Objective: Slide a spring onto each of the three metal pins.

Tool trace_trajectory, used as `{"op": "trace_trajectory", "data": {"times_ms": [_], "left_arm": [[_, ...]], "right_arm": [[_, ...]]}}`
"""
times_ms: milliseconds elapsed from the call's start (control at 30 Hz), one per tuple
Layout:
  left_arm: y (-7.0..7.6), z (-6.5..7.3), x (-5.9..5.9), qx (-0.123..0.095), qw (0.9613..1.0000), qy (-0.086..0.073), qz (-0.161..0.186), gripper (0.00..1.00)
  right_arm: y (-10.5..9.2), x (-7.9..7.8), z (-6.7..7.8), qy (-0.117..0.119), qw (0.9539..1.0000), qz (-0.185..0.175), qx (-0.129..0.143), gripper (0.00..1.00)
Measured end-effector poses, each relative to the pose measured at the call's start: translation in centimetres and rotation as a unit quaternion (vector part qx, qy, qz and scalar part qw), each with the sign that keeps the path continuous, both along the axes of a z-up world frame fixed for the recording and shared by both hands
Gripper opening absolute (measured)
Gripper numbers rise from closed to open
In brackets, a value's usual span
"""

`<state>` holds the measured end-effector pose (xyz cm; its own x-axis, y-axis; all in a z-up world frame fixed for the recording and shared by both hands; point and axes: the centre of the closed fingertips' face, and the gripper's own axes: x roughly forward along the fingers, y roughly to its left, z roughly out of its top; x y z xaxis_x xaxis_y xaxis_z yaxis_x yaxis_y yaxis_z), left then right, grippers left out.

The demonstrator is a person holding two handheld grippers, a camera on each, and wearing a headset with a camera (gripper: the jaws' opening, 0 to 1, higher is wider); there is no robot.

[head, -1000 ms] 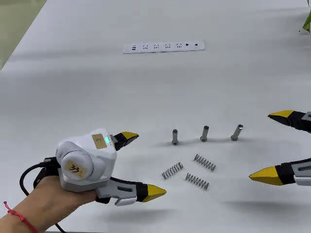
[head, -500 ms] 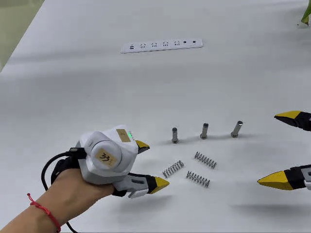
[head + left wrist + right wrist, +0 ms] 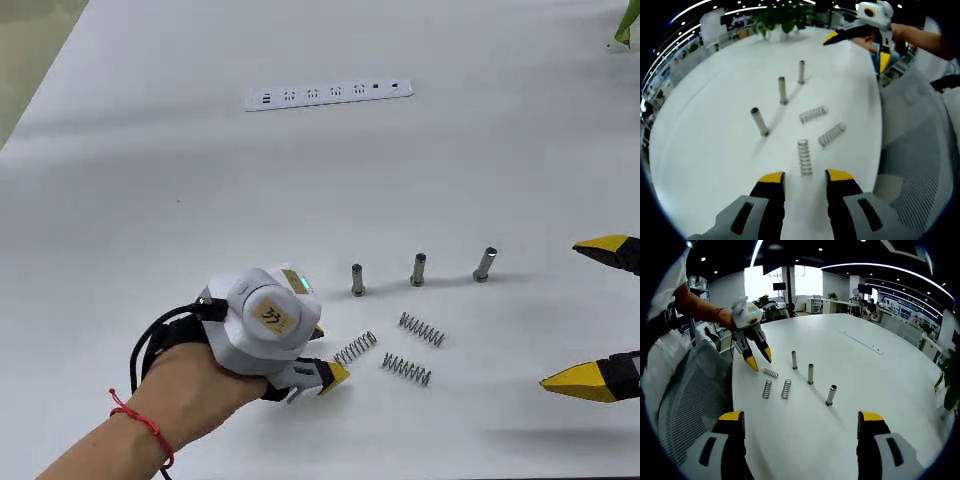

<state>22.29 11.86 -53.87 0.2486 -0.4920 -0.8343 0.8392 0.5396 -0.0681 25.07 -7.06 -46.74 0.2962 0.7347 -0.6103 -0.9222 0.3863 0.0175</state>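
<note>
Three metal pins (image 3: 357,280) (image 3: 418,270) (image 3: 485,264) stand upright in a row on the white table. In front of them lie three loose springs (image 3: 355,348) (image 3: 421,329) (image 3: 405,370). My left gripper (image 3: 328,352) hovers just left of the nearest spring (image 3: 804,157), which lies right ahead of its yellow tips. In its own view the left gripper (image 3: 806,176) is narrowly open, with nothing between the fingers. My right gripper (image 3: 578,313) stands wide open at the right edge, well clear of the pins (image 3: 810,374) and springs (image 3: 786,388); the right gripper (image 3: 800,416) is empty.
A white power strip (image 3: 328,94) lies far back on the table (image 3: 150,200). The table's near edge runs close behind the left hand, with a mesh chair (image 3: 920,165) beyond it. Green plant leaves (image 3: 626,28) poke in at the top right.
My left gripper has moved right and forward to the nearest spring, and its jaws have narrowed. The right gripper has drifted a little to the right.
</note>
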Motion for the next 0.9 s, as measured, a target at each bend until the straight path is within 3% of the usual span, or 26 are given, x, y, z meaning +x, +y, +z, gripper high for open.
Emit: {"op": "trace_trajectory", "data": {"times_ms": [333,700,900], "left_arm": [[-0.4,-1.3,0.2,0.023,0.9994,0.028,0.004,0.22],[-0.6,-1.7,-0.1,0.036,0.9986,0.038,-0.004,0.15],[-0.4,-1.7,0.0,0.040,0.9986,0.036,-0.004,0.12]], "right_arm": [[-0.3,0.0,-0.1,0.002,1.0000,-0.003,0.003,0.94],[-0.6,-0.1,-0.1,0.002,1.0000,-0.008,0.006,0.94],[-0.7,-0.2,-0.1,0.003,0.9999,-0.010,0.005,0.93]]}}
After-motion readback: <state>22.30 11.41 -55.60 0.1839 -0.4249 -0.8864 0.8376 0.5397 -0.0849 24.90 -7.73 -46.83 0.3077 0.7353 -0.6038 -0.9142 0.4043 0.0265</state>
